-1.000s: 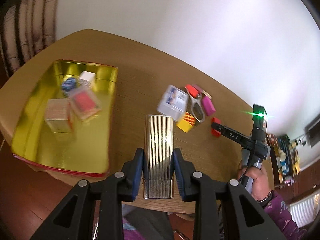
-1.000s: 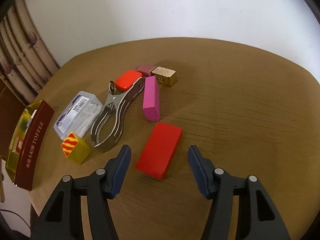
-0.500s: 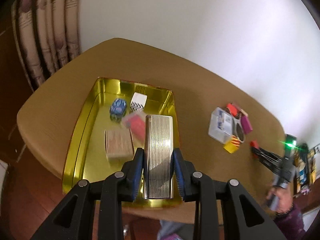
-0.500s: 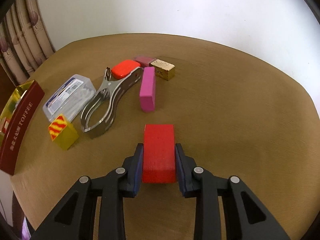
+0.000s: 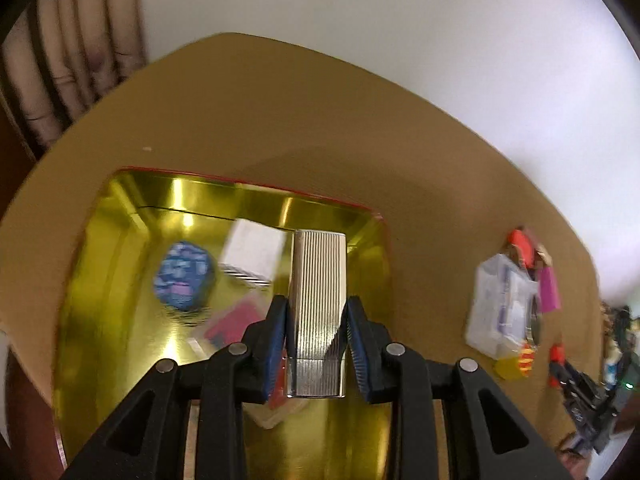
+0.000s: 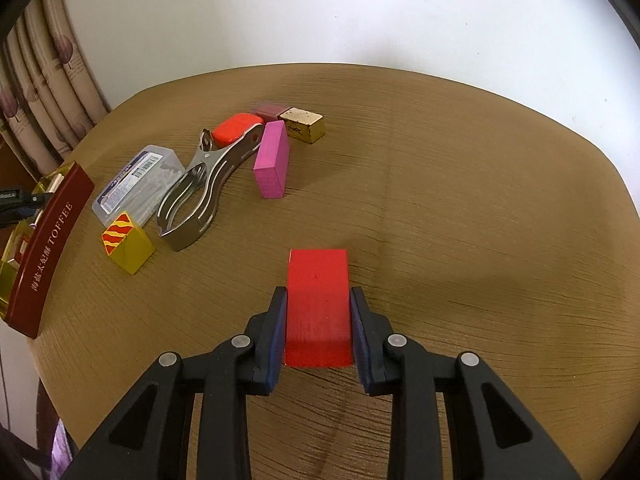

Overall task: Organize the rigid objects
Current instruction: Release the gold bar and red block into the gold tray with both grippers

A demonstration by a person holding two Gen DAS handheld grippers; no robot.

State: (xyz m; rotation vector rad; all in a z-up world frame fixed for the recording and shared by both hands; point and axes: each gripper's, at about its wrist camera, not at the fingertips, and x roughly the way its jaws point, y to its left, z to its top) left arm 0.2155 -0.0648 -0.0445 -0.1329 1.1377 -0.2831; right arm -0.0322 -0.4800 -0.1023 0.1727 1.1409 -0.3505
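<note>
My left gripper is shut on a ribbed silver case and holds it over the right part of the gold tray. In the tray lie a blue patterned piece, a white box and a clear box with red inside. My right gripper is shut on a red block just above the round wooden table. The tray's dark red side shows at the left edge of the right wrist view.
Loose on the table to the left of the red block: a yellow cube with red stripes, a clear plastic box, a large metal clip with an orange handle, a magenta block, a gold block.
My left gripper has carried the silver case from the table to over the tray and come lower. My right gripper has shut on the red block.
</note>
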